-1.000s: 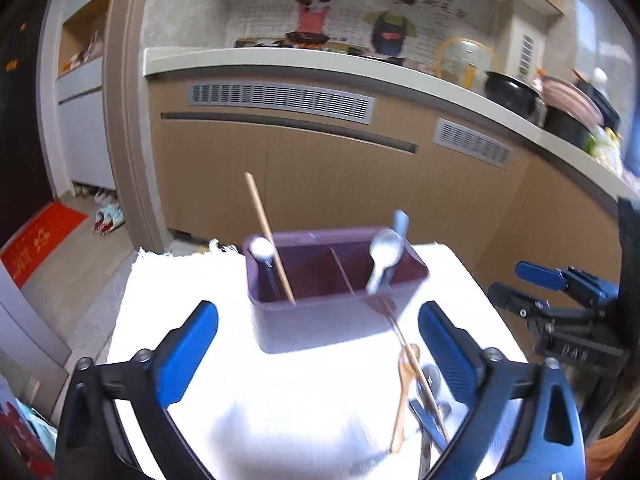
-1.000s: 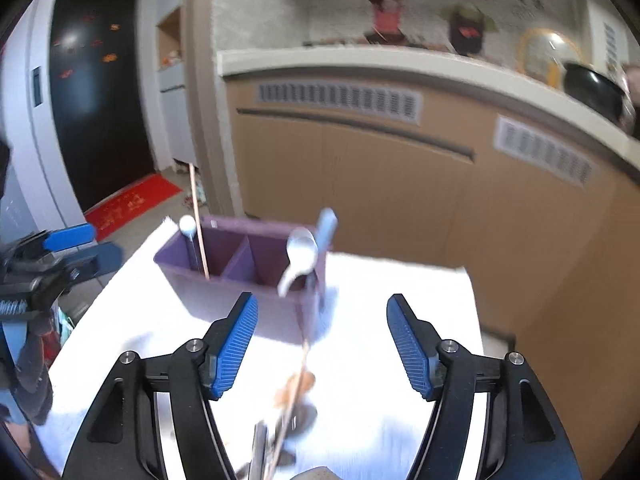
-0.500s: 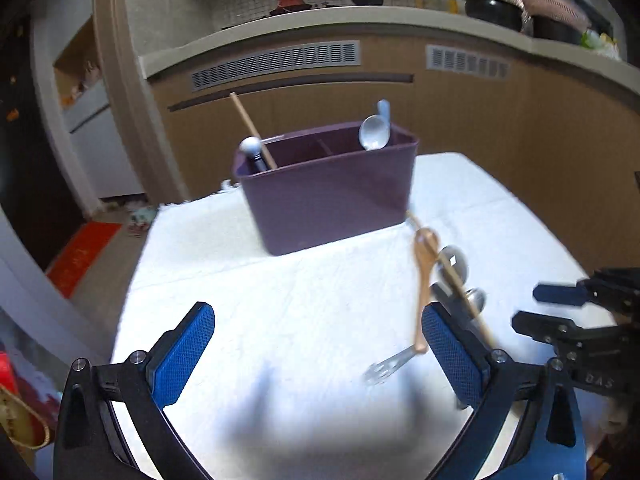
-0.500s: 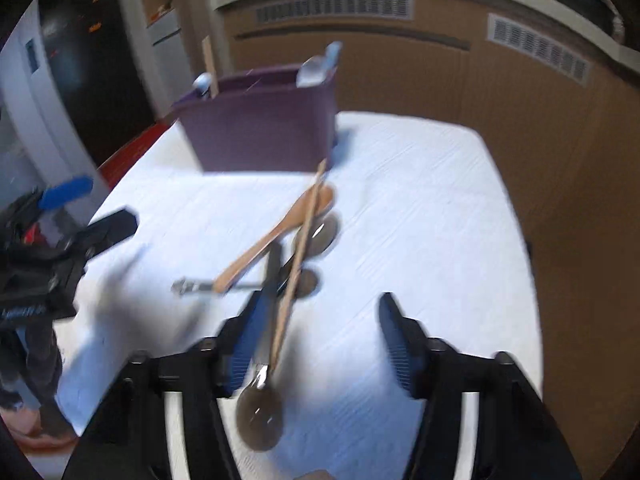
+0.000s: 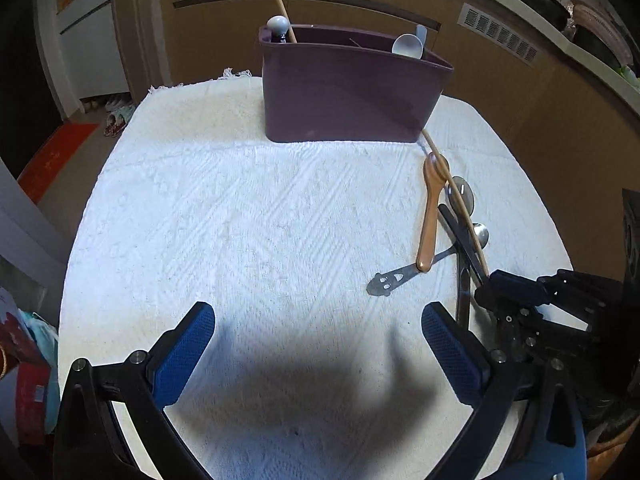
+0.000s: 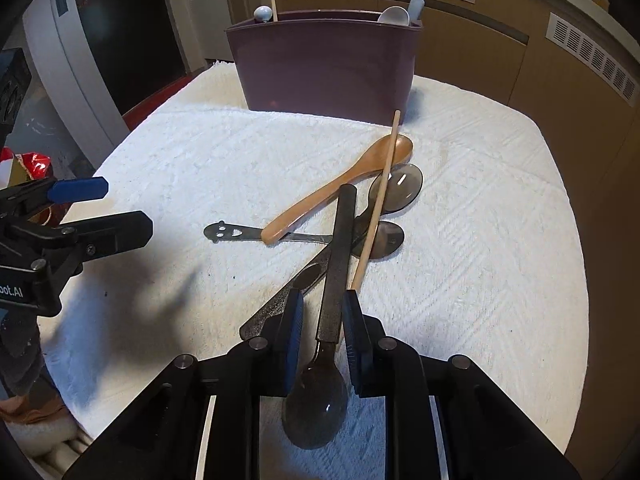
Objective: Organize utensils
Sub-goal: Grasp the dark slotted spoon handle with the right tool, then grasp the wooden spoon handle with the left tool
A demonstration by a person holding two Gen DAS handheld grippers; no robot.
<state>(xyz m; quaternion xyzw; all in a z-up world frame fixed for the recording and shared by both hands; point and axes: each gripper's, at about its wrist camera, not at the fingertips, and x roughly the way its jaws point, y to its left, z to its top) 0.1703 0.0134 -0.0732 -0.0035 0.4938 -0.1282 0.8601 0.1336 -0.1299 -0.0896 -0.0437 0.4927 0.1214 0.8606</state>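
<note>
The right gripper is closing around the dark spoon, not yet squeezing. The left gripper is wide open, empty. The purple bin sits at 12 o'clock.

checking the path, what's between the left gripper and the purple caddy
Only bare white cloth: the left wrist view shows nothing lying between the open left gripper and the purple caddy. The loose utensils lie off to the right.

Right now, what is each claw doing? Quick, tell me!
Left gripper: open, holding nothing, above the white cloth.
Right gripper: closing around the black-handled spoon; the pads do not seem to press it yet.
</note>
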